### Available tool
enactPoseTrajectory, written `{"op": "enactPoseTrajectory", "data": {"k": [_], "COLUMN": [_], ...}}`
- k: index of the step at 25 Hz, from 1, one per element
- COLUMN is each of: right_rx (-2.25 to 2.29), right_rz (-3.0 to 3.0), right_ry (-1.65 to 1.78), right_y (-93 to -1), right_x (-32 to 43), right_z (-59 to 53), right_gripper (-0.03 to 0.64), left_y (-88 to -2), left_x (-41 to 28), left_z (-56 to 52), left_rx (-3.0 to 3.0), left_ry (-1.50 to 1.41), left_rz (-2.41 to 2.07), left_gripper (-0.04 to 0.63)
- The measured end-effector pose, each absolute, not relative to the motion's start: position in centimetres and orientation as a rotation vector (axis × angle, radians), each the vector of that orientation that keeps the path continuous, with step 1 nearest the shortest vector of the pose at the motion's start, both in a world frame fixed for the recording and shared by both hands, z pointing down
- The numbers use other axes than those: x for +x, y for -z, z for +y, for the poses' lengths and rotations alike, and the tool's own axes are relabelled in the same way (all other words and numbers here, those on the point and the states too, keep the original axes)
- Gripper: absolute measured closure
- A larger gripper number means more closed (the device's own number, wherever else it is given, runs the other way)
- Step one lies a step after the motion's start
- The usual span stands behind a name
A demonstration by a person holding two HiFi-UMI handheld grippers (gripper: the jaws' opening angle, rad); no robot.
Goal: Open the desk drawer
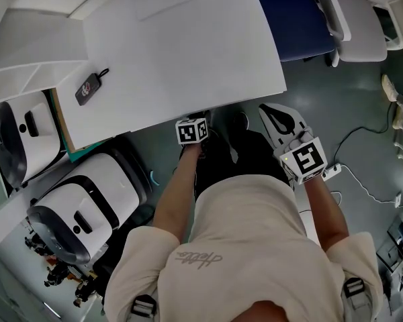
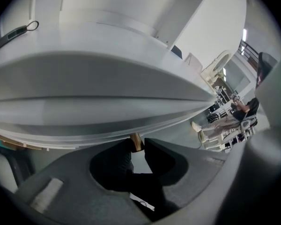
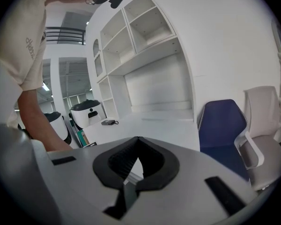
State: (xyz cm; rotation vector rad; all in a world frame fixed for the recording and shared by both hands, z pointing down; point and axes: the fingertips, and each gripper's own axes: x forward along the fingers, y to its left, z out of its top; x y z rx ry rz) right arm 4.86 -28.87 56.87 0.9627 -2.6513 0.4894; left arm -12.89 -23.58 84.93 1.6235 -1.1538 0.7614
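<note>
One brass knob in left claw

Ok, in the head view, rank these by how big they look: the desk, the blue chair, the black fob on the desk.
1. desk, clearly largest
2. blue chair, partly cut off
3. black fob, smallest by far

Desk edge close over left claw

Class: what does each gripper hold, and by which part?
The left gripper pinches the small brass knob under the desk edge, at its jaw tips; right gripper holds nothing.
</note>
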Motion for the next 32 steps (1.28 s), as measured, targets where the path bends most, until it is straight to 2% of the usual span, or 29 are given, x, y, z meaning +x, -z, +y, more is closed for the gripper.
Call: {"op": "enactPoseTrajectory", "data": {"k": [17,32], "right_rx": [0.900,0.902], "right_rz": [-2.684,-2.676], "right_ry": [-0.471,-0.473], "right_y": [-56.6,-57.1], "right_x": [2.9,2.8], "right_z": [-29.8,-27.3], "right_gripper": [0.618,0.618], "left_y": [-84.9,-85.1], "left_x": [-12.7,-11.8], "left_z": [-23.2,-18.6], "left_rx": [1.637,1.654], "left_ry": [-0.824,-0.907], "left_rz": [-1.156,-1.079], "left_gripper": [0.505,0.505]}}
